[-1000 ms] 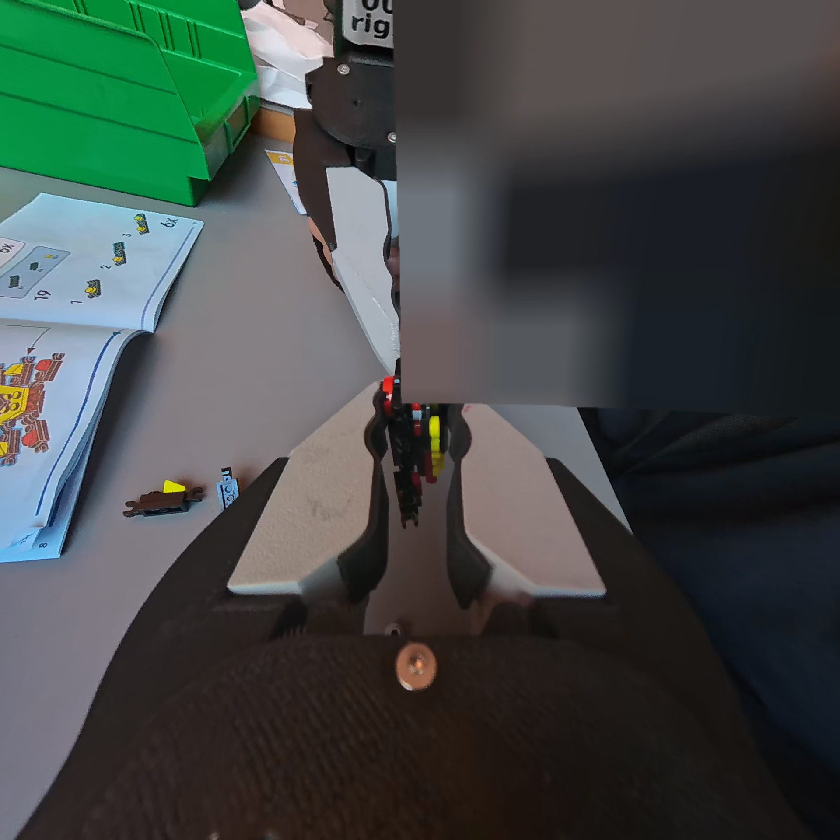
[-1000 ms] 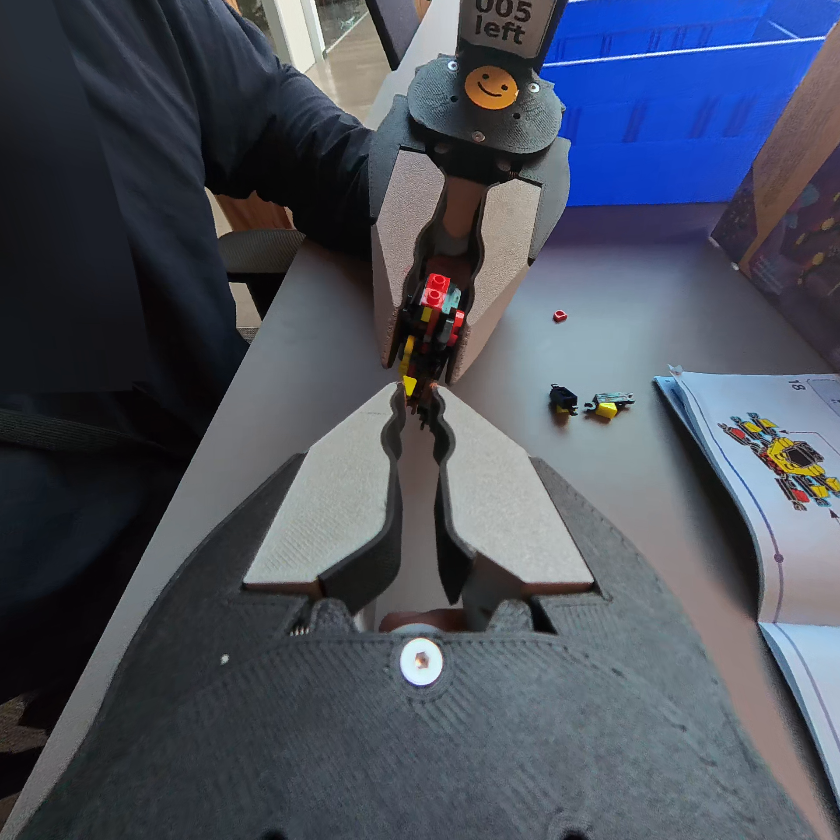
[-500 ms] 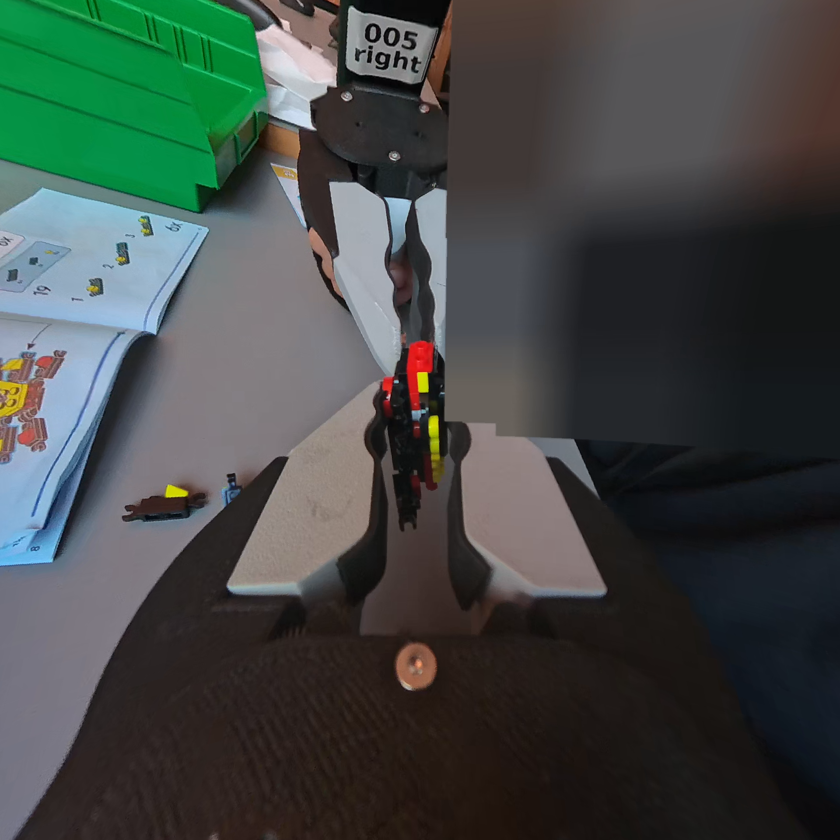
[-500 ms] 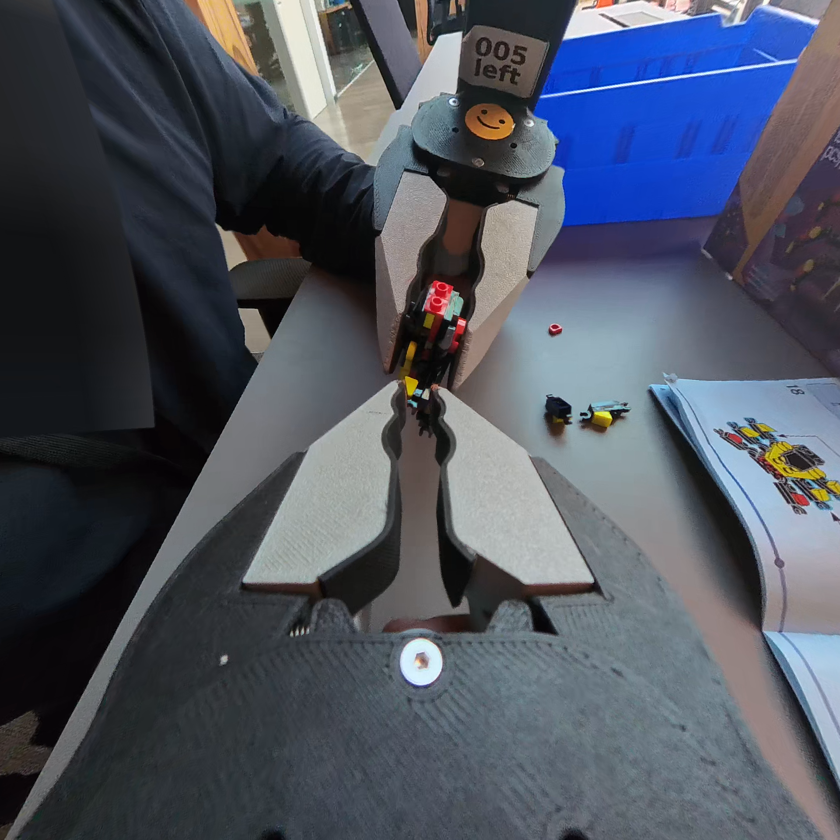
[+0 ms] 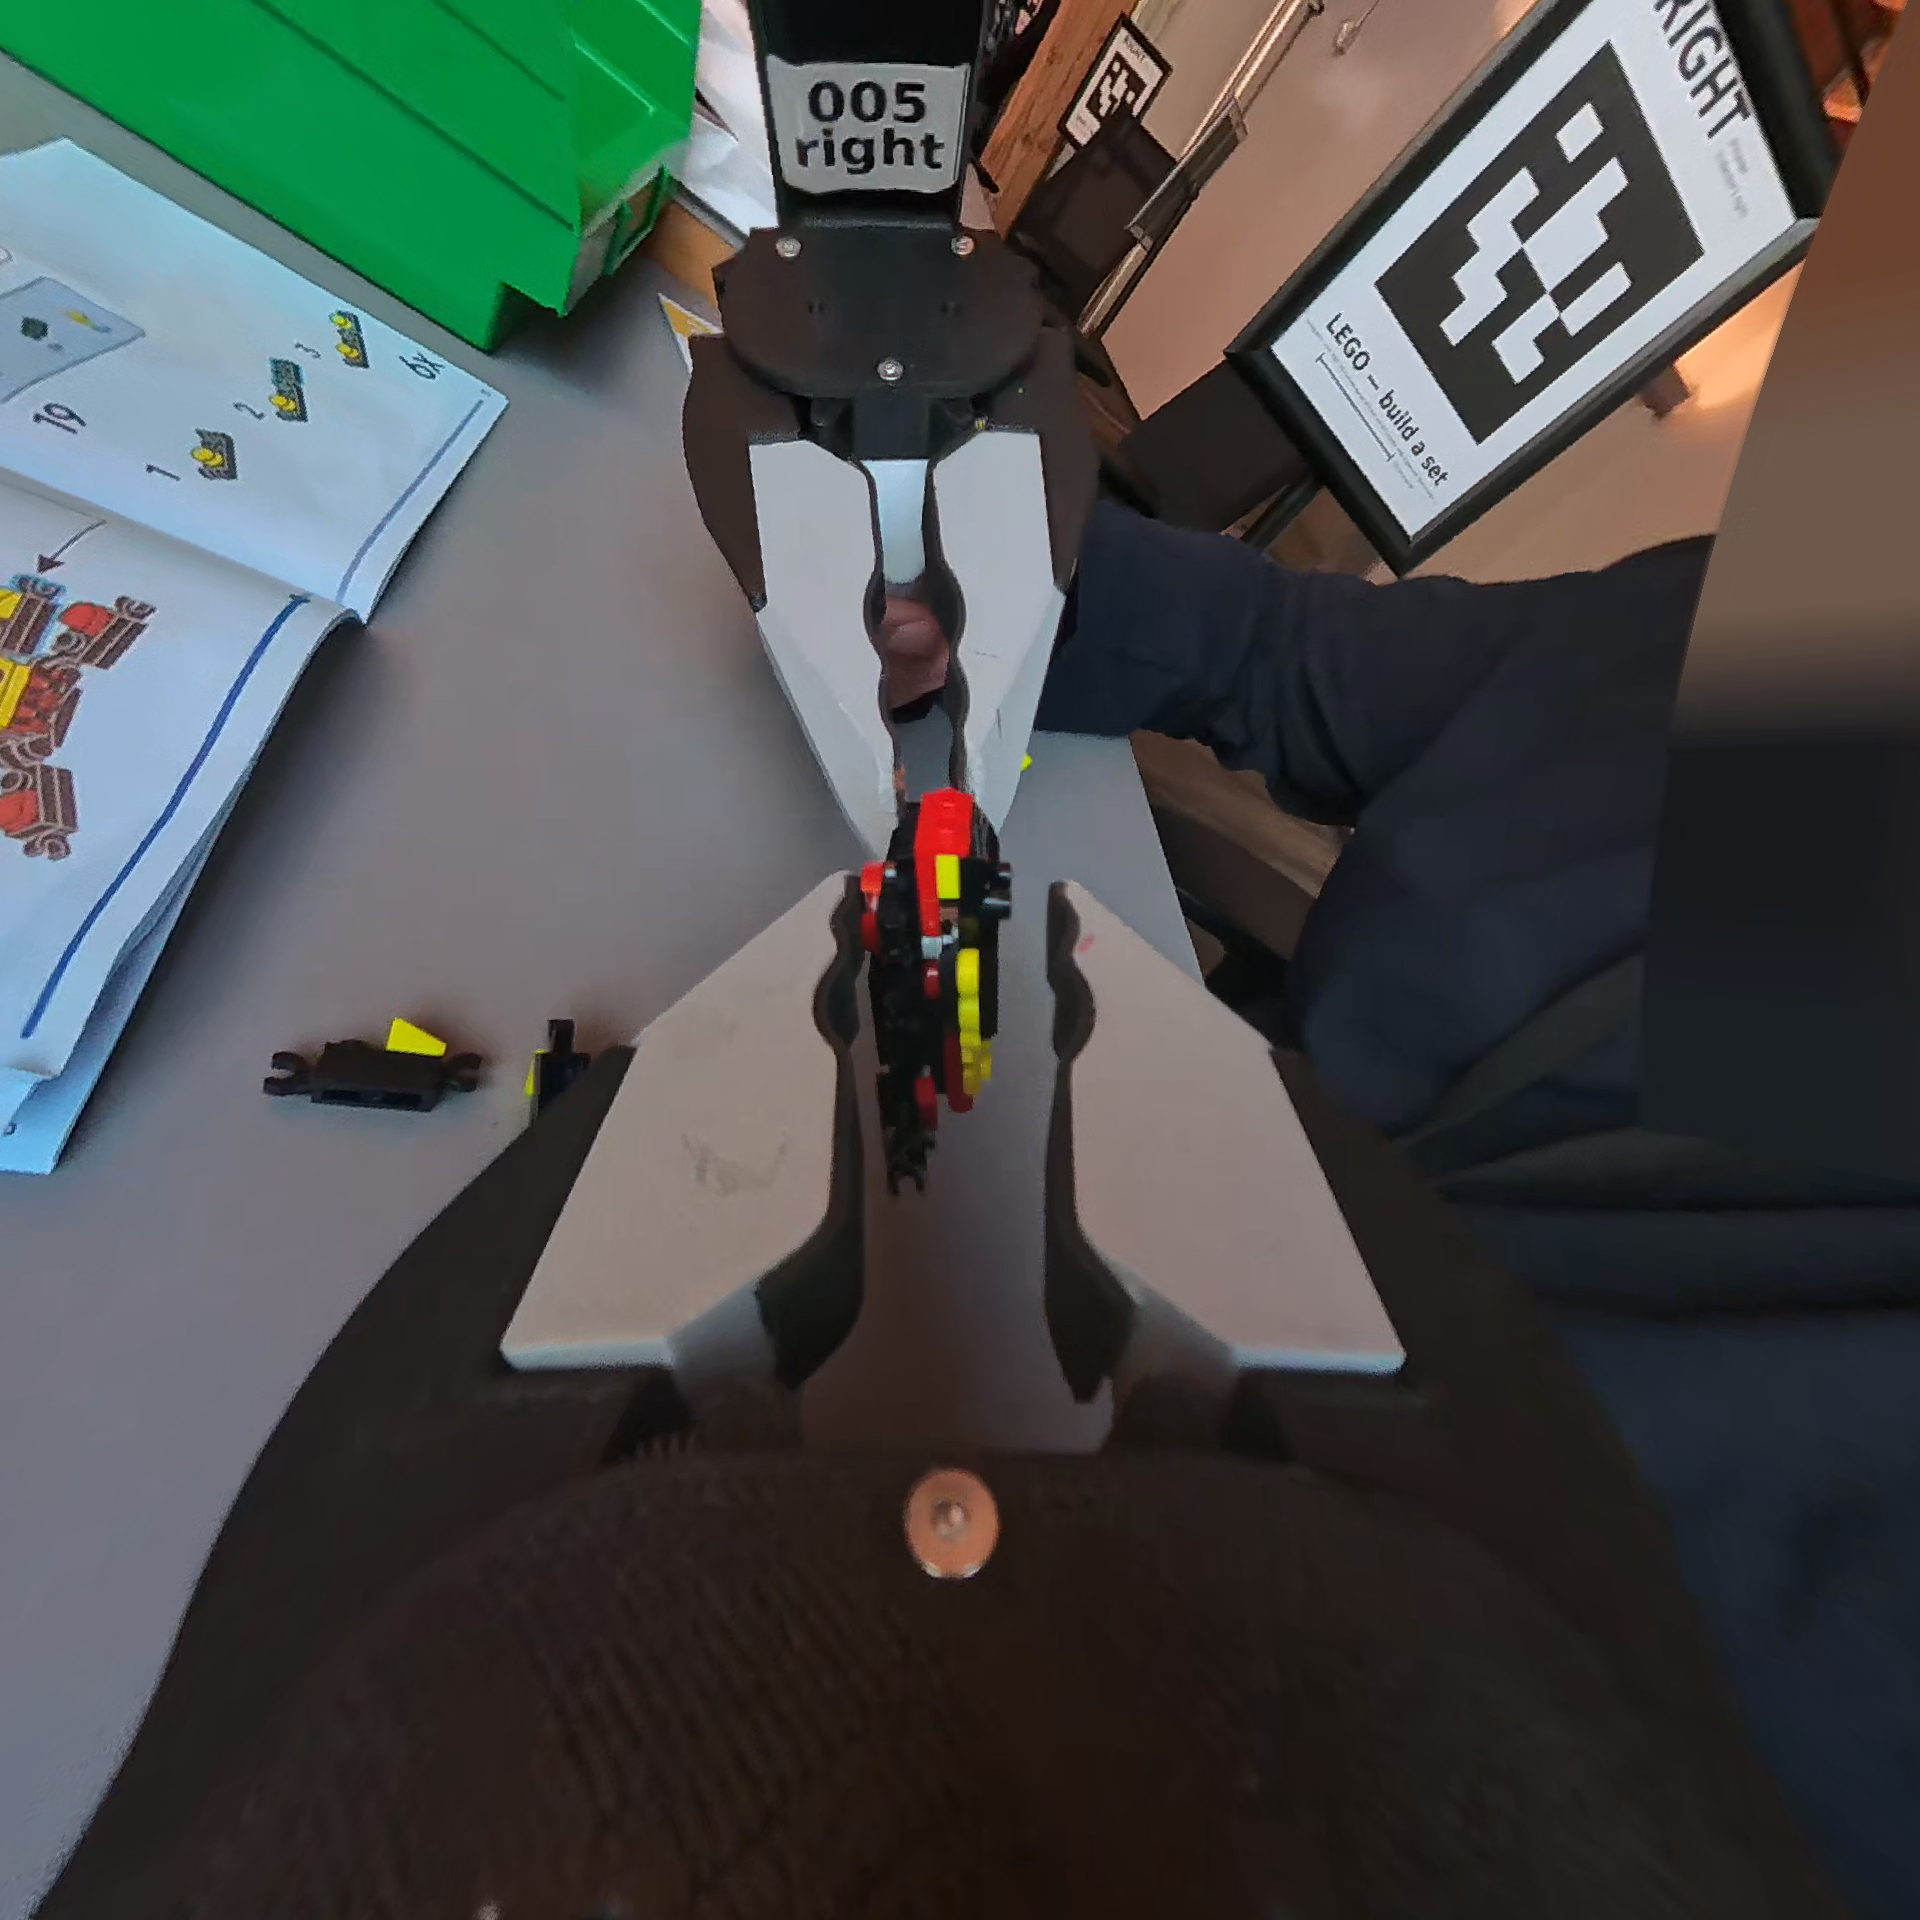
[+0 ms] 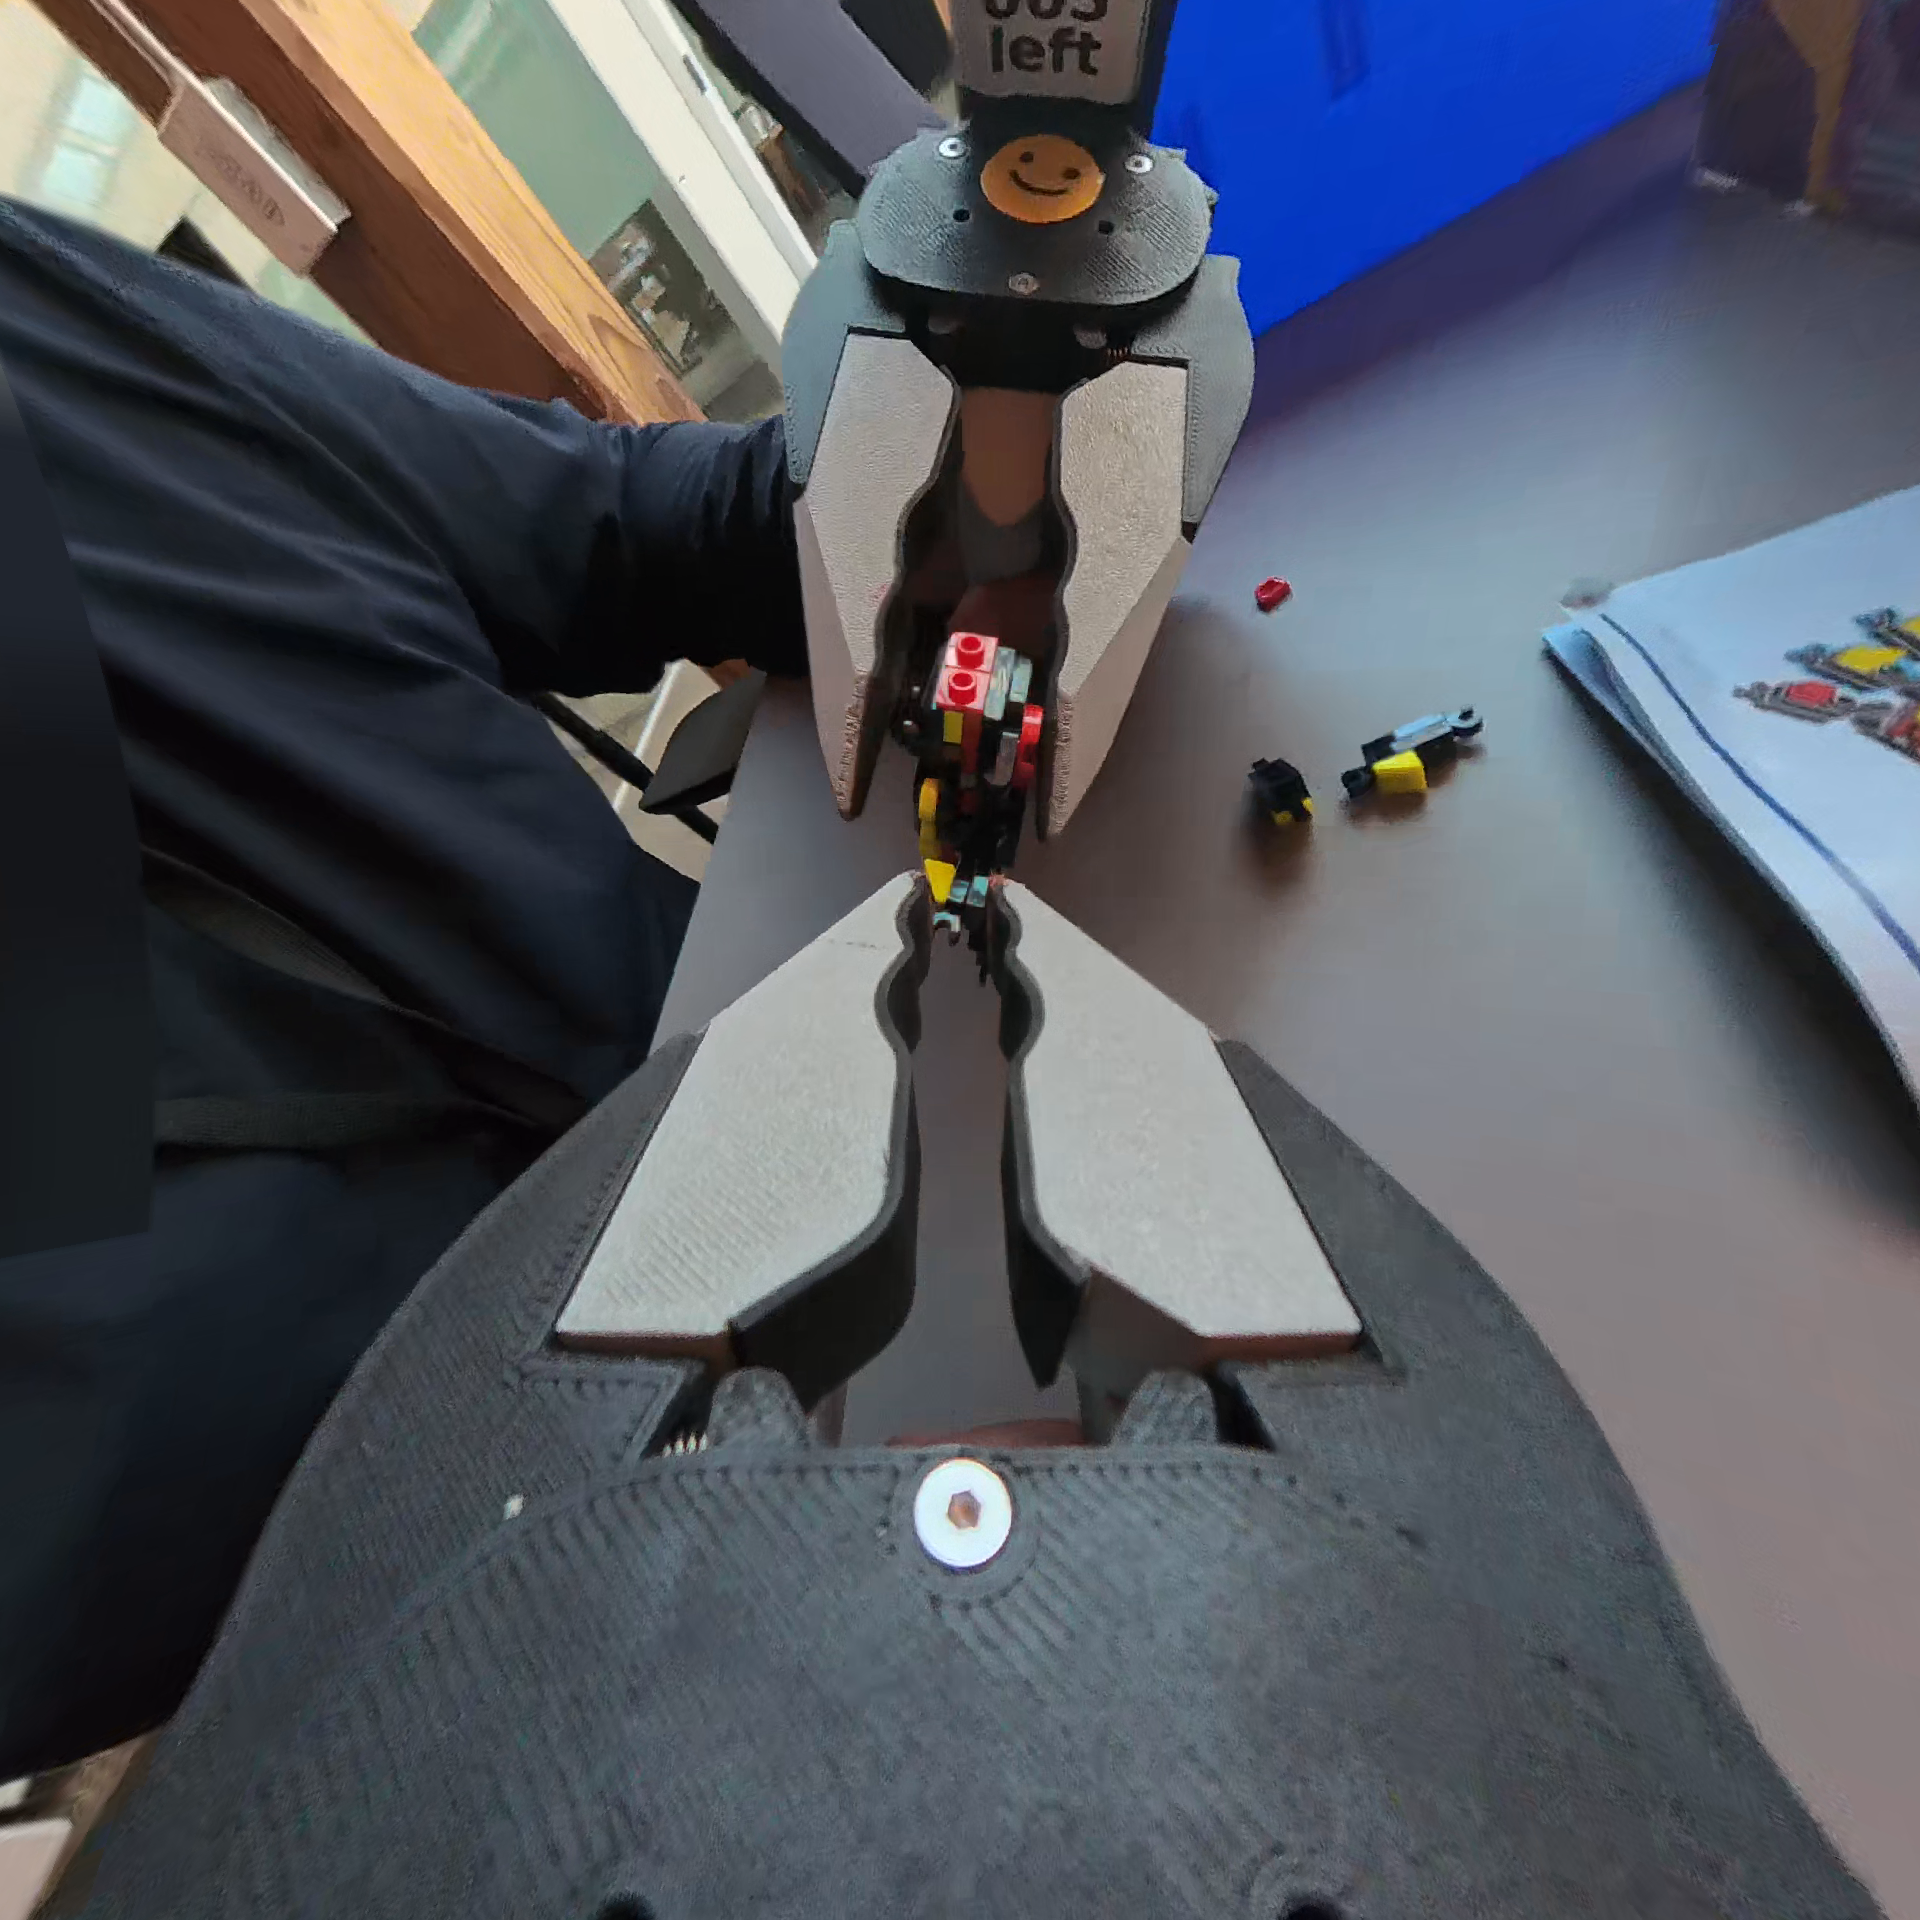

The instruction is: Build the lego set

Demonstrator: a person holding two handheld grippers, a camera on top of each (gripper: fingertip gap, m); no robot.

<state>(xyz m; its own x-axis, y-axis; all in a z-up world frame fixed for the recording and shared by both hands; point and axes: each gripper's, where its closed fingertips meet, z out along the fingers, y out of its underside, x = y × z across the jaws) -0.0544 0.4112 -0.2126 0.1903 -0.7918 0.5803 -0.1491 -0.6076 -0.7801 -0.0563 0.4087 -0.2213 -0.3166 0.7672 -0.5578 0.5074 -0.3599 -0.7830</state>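
Observation:
A small red, black and yellow lego model hangs in the air between both grippers, above the grey table. My left gripper has its jaws a little apart around the model, with a gap on the model's right side. My right gripper is shut on the model's yellow and teal end. In the left wrist view the right gripper pinches the model's red far end. In the right wrist view the left gripper stands around the model.
A black piece with a yellow slope and a small black piece lie by the open instruction booklet. A tiny red piece lies farther off. A green bin, a blue bin and the person's dark sleeve border the space. Only a small space, under 4 cm, lies between the two pairs of fingers.
My left gripper's jaws have widened around the model. Both grippers have tilted and drawn closer together. My right gripper stays shut on the model's end.

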